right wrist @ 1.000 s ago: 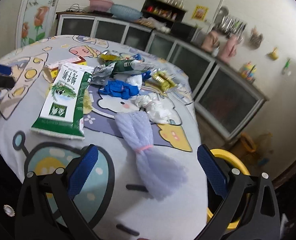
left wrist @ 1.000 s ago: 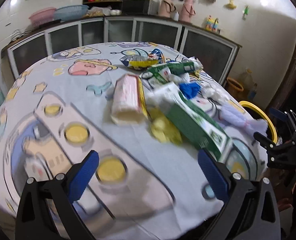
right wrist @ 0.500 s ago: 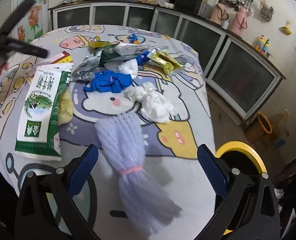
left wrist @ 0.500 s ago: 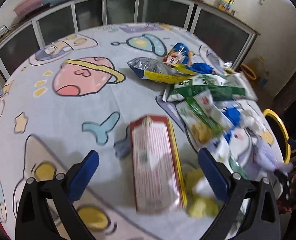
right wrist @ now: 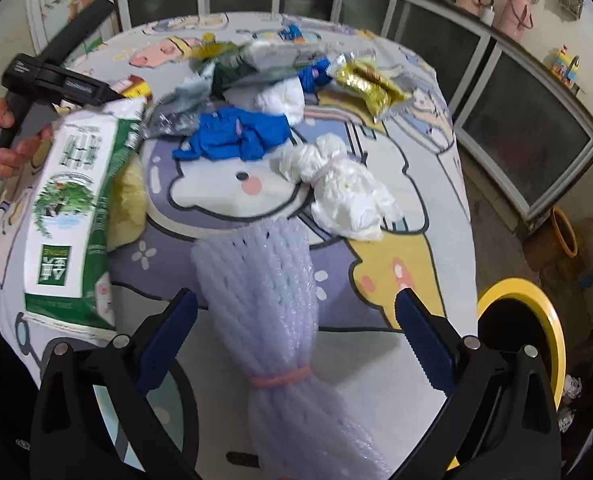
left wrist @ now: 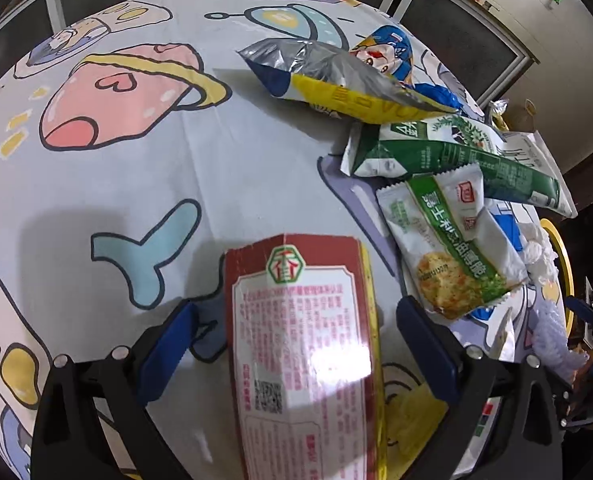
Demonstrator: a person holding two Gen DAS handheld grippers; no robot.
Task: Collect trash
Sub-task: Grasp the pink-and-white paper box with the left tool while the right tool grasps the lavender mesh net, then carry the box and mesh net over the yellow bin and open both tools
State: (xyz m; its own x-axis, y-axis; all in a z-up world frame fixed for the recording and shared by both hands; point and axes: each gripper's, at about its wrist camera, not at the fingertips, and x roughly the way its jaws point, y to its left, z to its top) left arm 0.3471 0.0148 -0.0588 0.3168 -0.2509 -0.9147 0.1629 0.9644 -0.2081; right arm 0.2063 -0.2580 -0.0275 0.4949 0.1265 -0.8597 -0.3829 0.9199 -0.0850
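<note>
Two hand-held grippers are at work over our desk [right wrist: 428, 92], which is covered by a cartoon-print cloth. Our left hand-held gripper [left wrist: 296, 332] is spread wide, its blue pads on either side of a red and white packet [left wrist: 304, 344] that lies flat on the cloth between them; neither pad touches it. Just right of that packet we see a white and green cracker wrapper [left wrist: 452, 240], and beyond it a long green and white bag [left wrist: 456, 152] with a silver and yellow snack bag [left wrist: 336, 80] resting partly over its far end. Our right hand-held gripper [right wrist: 296, 332] is also spread wide, with a pale purple foam net sleeve [right wrist: 272, 304], cinched by a pink band, running between its pads without either pad pressing on it. Ahead of the sleeve lie a knotted white plastic bag [right wrist: 344, 192], a crumpled blue glove [right wrist: 236, 136] and a gold foil wrapper [right wrist: 368, 84], all close together near the middle of the desk. To the left, a large green and white bag [right wrist: 76, 216] lies along the edge, overlapping a yellow wrapper [right wrist: 130, 200]. A yellow-rimmed bin [right wrist: 536, 304] stands on the floor just beside the desk, to the right of our right pad.
</note>
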